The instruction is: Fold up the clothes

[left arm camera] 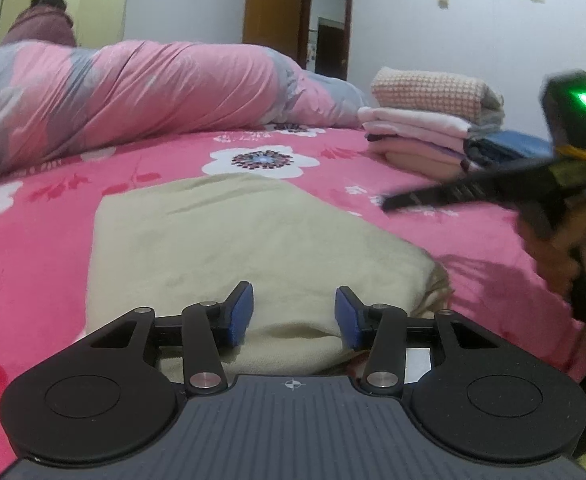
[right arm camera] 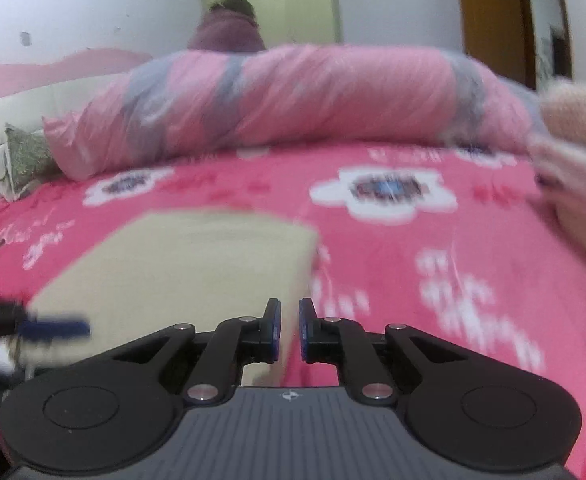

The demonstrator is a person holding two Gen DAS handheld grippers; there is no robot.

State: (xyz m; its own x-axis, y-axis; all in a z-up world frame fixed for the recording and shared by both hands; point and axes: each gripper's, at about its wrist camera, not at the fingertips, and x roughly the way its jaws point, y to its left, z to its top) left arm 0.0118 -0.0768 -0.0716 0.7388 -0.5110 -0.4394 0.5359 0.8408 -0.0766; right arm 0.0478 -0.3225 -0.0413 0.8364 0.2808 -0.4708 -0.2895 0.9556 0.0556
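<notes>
A folded beige garment [left arm camera: 229, 240] lies flat on the pink flowered bedsheet [left arm camera: 33, 264]. My left gripper [left arm camera: 294, 316] is at the garment's near edge, and its blue pads press on the thick bunched fold between them. In the right wrist view the same beige garment [right arm camera: 181, 264] sits left of centre, with a blurred blue pad [right arm camera: 57, 327] of the left gripper at its near left corner. My right gripper [right arm camera: 289, 328] hovers over the garment's right edge, shut with nothing in it. It also shows as a blurred right gripper [left arm camera: 389, 202] in a hand at the right of the left wrist view.
A rolled pink and grey quilt [left arm camera: 141, 92] runs across the far side of the bed. A stack of folded clothes [left arm camera: 425, 128] stands at the right. A person [left arm camera: 45, 20] is behind the quilt, near a wardrobe. A green pillow [right arm camera: 25, 156] leans against the white headboard.
</notes>
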